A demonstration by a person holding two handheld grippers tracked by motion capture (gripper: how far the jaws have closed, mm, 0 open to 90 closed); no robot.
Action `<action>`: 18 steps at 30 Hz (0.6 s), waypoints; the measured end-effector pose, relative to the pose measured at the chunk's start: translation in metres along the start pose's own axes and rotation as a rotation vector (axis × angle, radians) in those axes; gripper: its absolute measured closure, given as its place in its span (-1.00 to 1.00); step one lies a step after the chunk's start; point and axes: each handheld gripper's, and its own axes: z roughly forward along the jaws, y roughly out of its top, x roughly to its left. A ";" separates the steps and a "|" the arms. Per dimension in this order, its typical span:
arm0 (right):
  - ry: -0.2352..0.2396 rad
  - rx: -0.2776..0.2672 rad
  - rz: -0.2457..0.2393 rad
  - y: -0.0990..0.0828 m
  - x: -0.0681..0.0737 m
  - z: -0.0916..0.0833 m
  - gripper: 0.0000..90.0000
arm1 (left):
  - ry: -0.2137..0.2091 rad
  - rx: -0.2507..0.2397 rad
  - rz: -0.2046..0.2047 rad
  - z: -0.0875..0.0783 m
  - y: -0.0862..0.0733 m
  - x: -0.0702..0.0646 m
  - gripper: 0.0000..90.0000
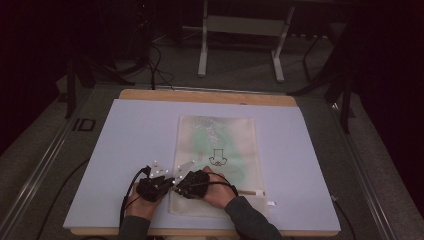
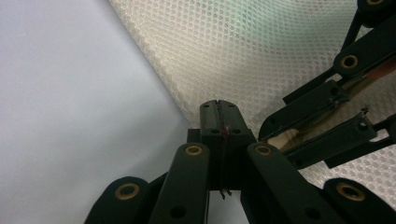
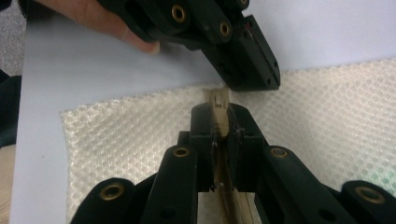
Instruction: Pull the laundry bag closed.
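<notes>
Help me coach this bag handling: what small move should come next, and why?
Probably draw the right gripper slowly along the mesh bag. Its jaws are shut on the zipper pull tab, while the left gripper, jaws shut, seems to pin the bag's edge.

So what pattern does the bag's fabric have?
The mesh bag is cream-white with a fine honeycomb weave; clearest in the left gripper view.
</notes>
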 end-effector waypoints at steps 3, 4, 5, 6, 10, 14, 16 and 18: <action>0.001 0.001 0.001 -0.002 -0.001 -0.002 0.83 | -0.005 0.002 -0.003 0.000 0.000 0.001 0.99; 0.000 0.003 -0.002 -0.002 -0.001 -0.002 0.83 | -0.006 0.002 -0.003 0.000 0.000 0.001 0.99; -0.002 0.002 -0.003 -0.002 0.000 -0.002 0.83 | -0.006 0.000 -0.004 0.000 0.000 0.001 0.99; -0.003 0.004 -0.005 -0.003 0.000 -0.002 0.83 | -0.006 0.000 -0.004 0.000 0.000 0.001 0.99; -0.004 0.013 -0.013 -0.005 -0.001 -0.005 0.83 | -0.010 0.001 -0.012 0.000 0.000 0.002 0.99; -0.005 0.020 -0.012 -0.007 -0.001 -0.008 0.83 | -0.008 0.002 -0.012 0.000 0.000 0.002 0.99; -0.007 0.022 -0.016 -0.008 -0.001 -0.008 0.83 | -0.006 0.001 -0.014 0.000 0.000 0.001 0.99; -0.008 0.026 -0.017 -0.009 0.000 -0.009 0.83 | -0.006 0.001 -0.014 0.000 0.000 0.001 0.99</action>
